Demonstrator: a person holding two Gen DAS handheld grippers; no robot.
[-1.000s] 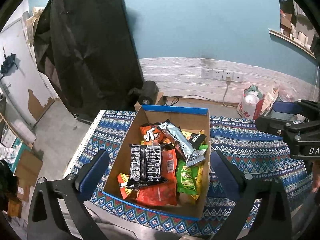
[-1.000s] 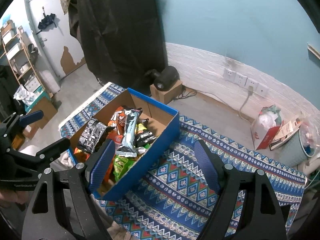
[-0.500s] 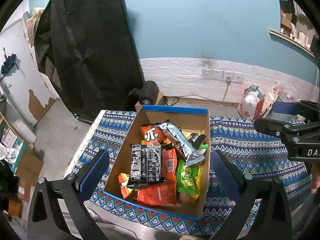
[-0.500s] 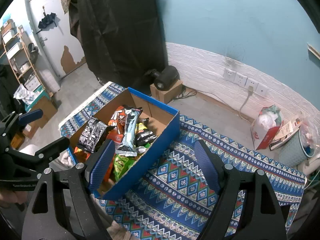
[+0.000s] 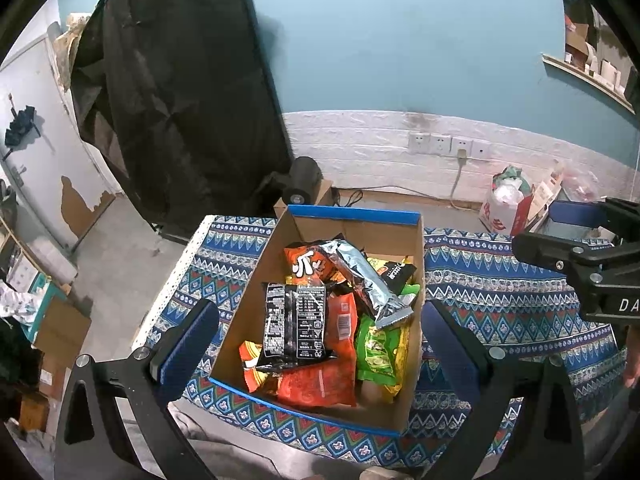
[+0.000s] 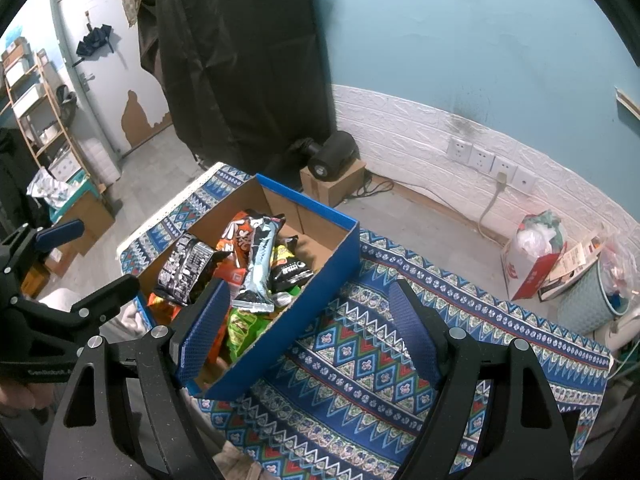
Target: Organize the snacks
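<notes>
Box (image 5: 404, 216): open cardboard carton, blue outside and along the rim, plain brown inside; stands on the patterned cloth (image 5: 500, 292), toward its left end as the right wrist view shows it.
Contents: loose heap of snack packets, filling the near and middle part of the box; the far inner corner shows bare cardboard.
Black packet (image 5: 295, 326): dark wrapper with white print and a label panel, lying flat on top of the heap, left of middle.
Silver packet (image 5: 366, 280): long, shiny foil, lying slantwise across the pile, its lower end over the green ones.
Orange packet (image 5: 306, 262): large white character printed on it, at the far side of the heap, partly under the silver packet.
Red packets (image 5: 320, 384): at the near end, partly under the black one.
Green packets (image 5: 378, 354): crinkled, along the right inner wall.
Small black packet (image 5: 396, 270): white lettering, against the right wall, beside the silver packet.
Cloth: blue with red, green and white zigzag and diamond bands; covers the low table.
Left gripper (image 5: 320, 336): held above the box, jaws spread wide with the box seen between them, pinching nothing.
Right gripper (image 6: 308, 320): jaws spread wide, nothing between the pads; left finger (image 6: 204, 328) over the box's near corner, right finger over the cloth.
</notes>
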